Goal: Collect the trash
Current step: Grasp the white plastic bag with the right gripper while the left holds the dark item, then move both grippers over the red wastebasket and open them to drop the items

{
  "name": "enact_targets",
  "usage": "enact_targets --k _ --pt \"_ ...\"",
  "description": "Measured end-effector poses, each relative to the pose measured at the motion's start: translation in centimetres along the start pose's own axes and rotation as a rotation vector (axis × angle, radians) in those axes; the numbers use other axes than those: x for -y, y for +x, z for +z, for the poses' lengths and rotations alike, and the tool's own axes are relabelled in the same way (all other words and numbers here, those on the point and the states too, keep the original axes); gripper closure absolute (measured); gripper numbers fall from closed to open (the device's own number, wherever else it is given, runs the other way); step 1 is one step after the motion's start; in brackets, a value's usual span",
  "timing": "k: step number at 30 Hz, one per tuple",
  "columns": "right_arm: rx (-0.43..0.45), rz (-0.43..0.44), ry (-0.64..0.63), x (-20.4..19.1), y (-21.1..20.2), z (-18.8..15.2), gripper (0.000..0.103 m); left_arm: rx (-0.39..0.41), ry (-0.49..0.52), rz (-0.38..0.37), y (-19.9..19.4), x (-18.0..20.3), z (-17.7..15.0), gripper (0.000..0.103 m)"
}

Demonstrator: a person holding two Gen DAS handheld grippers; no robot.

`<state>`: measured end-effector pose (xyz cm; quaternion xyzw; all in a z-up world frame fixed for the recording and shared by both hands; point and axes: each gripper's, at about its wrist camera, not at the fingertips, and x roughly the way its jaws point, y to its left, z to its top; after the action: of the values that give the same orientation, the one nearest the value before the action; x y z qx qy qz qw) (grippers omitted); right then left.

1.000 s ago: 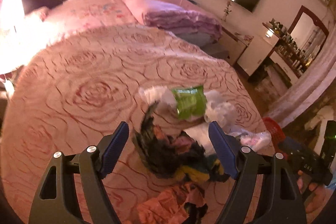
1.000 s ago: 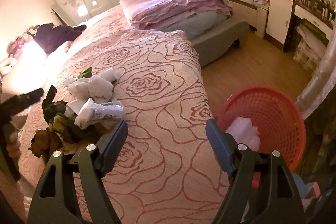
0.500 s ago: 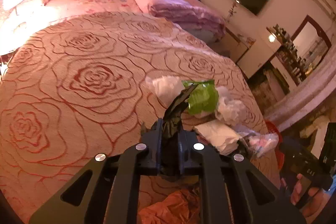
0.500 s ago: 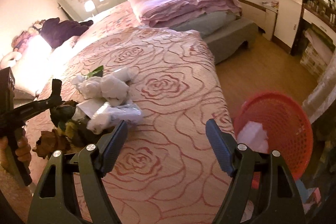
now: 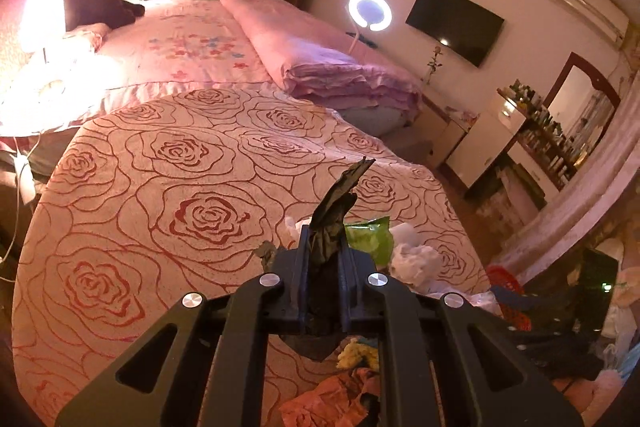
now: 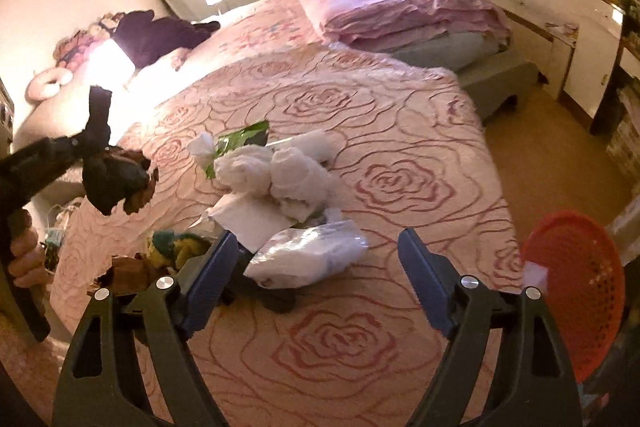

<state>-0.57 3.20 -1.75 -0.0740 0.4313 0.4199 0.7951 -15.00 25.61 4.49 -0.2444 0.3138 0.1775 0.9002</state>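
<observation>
My left gripper point(image 5: 324, 283) is shut on a dark crumpled wrapper point(image 5: 334, 223) and holds it above the rose-patterned bed cover point(image 5: 160, 187); the wrapper also shows in the right wrist view point(image 6: 114, 179), lifted off the bed. A trash pile lies on the bed: white tissues point(image 6: 280, 175), a green packet point(image 5: 368, 237), a clear plastic bag point(image 6: 308, 257), yellow and orange scraps point(image 5: 340, 395). My right gripper point(image 6: 316, 279) is open and empty, its left finger beside the plastic bag. A red basket point(image 6: 576, 283) holding a white piece stands on the floor at the right.
Folded pink quilts point(image 6: 408, 15) lie at the bed's far end. A bright lamp point(image 5: 42, 15) stands at the left. A white cabinet point(image 5: 484, 143) and shelves of bottles line the right wall. The wooden floor point(image 6: 548, 155) runs beside the bed.
My left gripper closed on the dark wrapper and lifted it off the pile. My right gripper moved closer to the trash pile, staying open.
</observation>
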Motion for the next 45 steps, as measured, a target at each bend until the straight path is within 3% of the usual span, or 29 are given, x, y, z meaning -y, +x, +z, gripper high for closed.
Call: enact_targets --k 5,6,8,14,31,45 --pt "-0.008 -0.014 -0.026 -0.5 1.4 -0.4 0.025 -0.02 -0.005 -0.003 0.6 0.0 -0.5 0.093" --pt "0.001 -0.023 -0.03 -0.4 1.4 -0.5 0.029 -0.023 -0.005 -0.003 0.7 -0.1 -0.6 0.093" --pt "0.0 -0.019 -0.033 -0.1 1.3 -0.5 0.045 -0.028 -0.007 -0.003 0.9 -0.1 -0.8 0.093" --pt "0.001 -0.032 0.007 1.9 0.4 -1.0 0.056 -0.031 -0.003 -0.003 1.0 0.0 -1.0 0.093" --pt "0.091 -0.072 0.057 4.7 -4.1 -1.1 0.057 0.029 0.06 -0.021 -0.6 2.9 1.0 0.093" --pt "0.155 -0.117 0.133 8.0 -7.2 -1.3 0.057 0.027 0.161 -0.113 0.0 8.9 2.1 0.093"
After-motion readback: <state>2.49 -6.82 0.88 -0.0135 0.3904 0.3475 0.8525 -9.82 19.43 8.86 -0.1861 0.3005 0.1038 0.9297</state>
